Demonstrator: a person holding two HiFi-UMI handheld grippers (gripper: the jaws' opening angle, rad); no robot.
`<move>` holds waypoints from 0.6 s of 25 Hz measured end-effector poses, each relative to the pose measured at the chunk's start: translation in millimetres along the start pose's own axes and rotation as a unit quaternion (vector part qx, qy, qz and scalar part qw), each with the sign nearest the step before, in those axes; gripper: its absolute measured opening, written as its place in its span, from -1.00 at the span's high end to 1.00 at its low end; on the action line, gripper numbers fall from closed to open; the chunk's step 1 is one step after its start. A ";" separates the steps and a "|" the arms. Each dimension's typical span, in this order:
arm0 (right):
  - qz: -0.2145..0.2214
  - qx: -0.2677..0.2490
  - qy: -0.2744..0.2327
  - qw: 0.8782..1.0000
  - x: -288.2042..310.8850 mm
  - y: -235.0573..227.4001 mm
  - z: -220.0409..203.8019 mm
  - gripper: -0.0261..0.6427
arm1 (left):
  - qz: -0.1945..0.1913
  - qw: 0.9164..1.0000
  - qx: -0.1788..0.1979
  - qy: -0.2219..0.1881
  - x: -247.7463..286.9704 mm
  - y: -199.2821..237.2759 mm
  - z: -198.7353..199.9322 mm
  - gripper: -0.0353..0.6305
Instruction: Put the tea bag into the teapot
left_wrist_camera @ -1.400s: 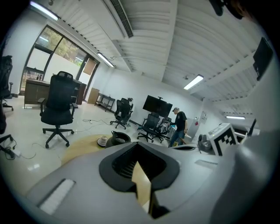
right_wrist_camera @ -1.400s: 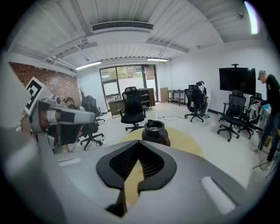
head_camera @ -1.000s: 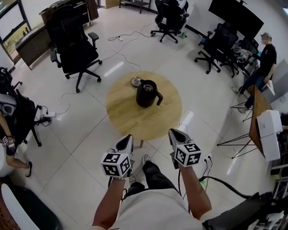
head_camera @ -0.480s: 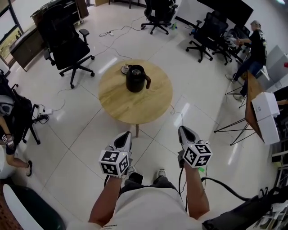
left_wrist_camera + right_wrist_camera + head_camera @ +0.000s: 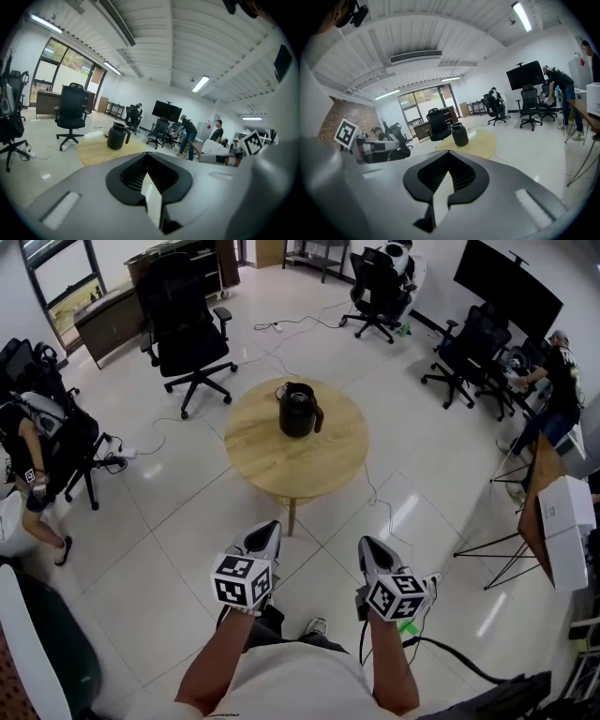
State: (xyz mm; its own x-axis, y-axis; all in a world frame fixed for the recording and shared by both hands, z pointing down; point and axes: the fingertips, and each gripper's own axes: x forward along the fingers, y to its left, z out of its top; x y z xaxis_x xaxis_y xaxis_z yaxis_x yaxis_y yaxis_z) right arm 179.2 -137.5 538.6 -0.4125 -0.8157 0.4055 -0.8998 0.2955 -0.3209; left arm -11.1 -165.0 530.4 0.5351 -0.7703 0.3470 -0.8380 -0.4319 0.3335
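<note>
Both forearms reach forward side by side, short of the table's (image 5: 281,465) near edge. The left gripper (image 5: 267,527) and right gripper (image 5: 367,546) have jaws pressed together, empty. The teapot (image 5: 298,412) stands near the far edge, a dish (image 5: 282,390) just beside it; the tea bag is too small to tell.

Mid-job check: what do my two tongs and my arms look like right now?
The left tongs and right tongs are grey tapering shells with black ribbed pads inside. Each carries a white cube printed with black square markers. A black cable hangs from the right one. The person wears a pale short-sleeved shirt.
</note>
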 end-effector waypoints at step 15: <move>0.122 -0.018 -0.006 0.992 -41.9 41.3 -18.7 0.92 | 0.085 0.996 0.012 -0.029 -66.8 -49.6 -30.6 0.86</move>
State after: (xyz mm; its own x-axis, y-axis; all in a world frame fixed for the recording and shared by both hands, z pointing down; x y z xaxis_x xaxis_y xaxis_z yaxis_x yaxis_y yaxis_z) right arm 156.7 -81.8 524.4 -0.6165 -0.7236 0.3102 -0.7785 0.5016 -0.3773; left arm -2.0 -77.8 517.4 0.3784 -0.8592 0.3444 -0.9187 -0.3033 0.2528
